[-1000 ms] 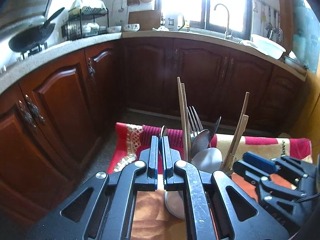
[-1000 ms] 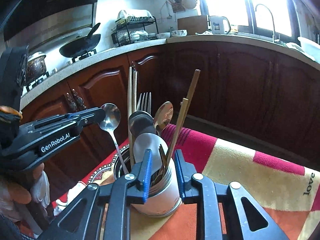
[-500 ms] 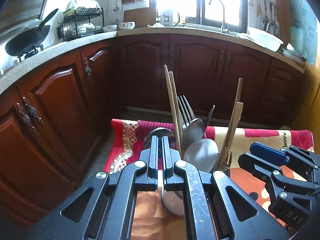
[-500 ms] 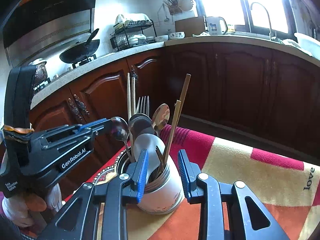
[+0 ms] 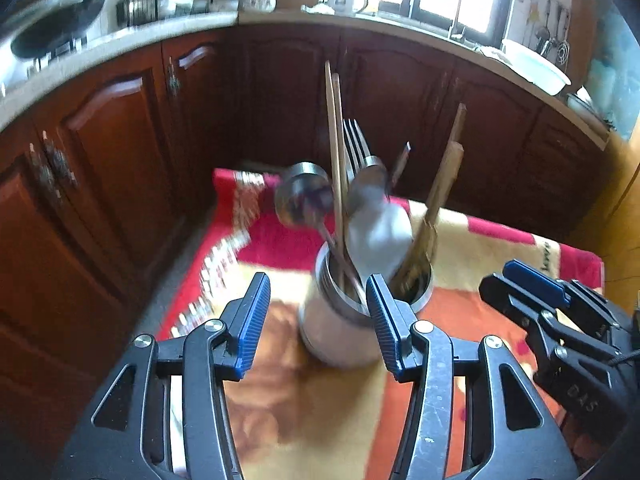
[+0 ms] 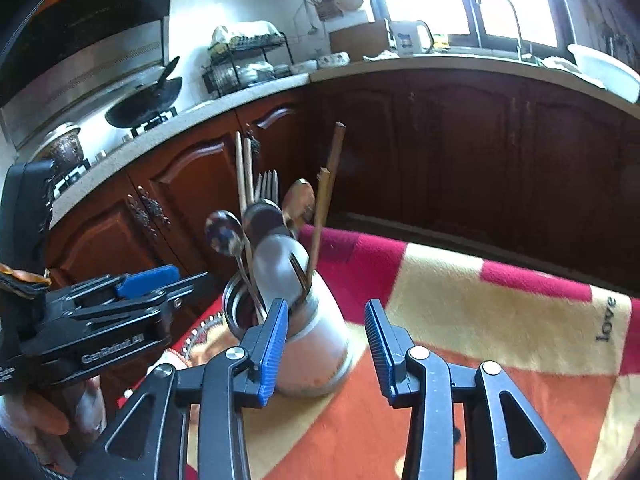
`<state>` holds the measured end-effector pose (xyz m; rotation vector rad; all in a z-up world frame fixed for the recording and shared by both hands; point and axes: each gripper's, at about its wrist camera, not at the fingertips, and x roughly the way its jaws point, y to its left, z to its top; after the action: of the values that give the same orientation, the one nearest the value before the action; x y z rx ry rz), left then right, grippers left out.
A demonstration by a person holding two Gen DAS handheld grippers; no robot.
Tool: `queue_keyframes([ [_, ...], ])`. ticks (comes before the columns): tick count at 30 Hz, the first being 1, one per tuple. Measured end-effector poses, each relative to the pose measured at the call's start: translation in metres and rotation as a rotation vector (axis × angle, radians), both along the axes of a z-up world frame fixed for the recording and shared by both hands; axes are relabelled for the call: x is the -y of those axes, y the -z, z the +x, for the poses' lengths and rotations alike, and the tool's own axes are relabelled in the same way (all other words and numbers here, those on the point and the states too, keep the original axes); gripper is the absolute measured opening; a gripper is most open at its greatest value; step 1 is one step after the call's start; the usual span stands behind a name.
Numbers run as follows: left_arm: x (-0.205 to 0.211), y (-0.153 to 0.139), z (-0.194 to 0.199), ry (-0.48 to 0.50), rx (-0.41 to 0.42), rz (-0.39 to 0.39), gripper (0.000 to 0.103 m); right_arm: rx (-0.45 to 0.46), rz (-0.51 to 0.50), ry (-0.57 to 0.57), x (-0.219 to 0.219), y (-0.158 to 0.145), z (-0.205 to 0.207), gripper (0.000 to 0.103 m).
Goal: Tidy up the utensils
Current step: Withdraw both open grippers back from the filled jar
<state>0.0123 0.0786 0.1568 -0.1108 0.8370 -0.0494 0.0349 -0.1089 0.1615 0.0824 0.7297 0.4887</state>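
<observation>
Utensils [image 5: 362, 184] before spread left gripper [image 5: 318, 316]

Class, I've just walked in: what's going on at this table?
A person holds a pair of tongs in each hand over a red, cream and orange patterned cloth. Both the left tongs and the right tongs are open and empty. The round metal utensil holder stands between them, filled with steel spoons, a fork and wooden chopsticks.
</observation>
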Motion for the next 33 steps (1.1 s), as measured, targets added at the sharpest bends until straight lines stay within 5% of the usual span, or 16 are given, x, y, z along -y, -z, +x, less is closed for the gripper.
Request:
queue_keyframes([
  [8, 0.019, 0.022, -0.035, 0.012, -0.096, -0.047, 0.05, -0.072, -0.038, 0.048, 0.027, 0.016, -0.03, 0.04],
  [33, 0.087, 0.083, -0.076, 0.102, -0.237, 0.005, 0.05, -0.253, -0.066, 0.156, 0.078, 0.061, -0.076, 0.042],
])
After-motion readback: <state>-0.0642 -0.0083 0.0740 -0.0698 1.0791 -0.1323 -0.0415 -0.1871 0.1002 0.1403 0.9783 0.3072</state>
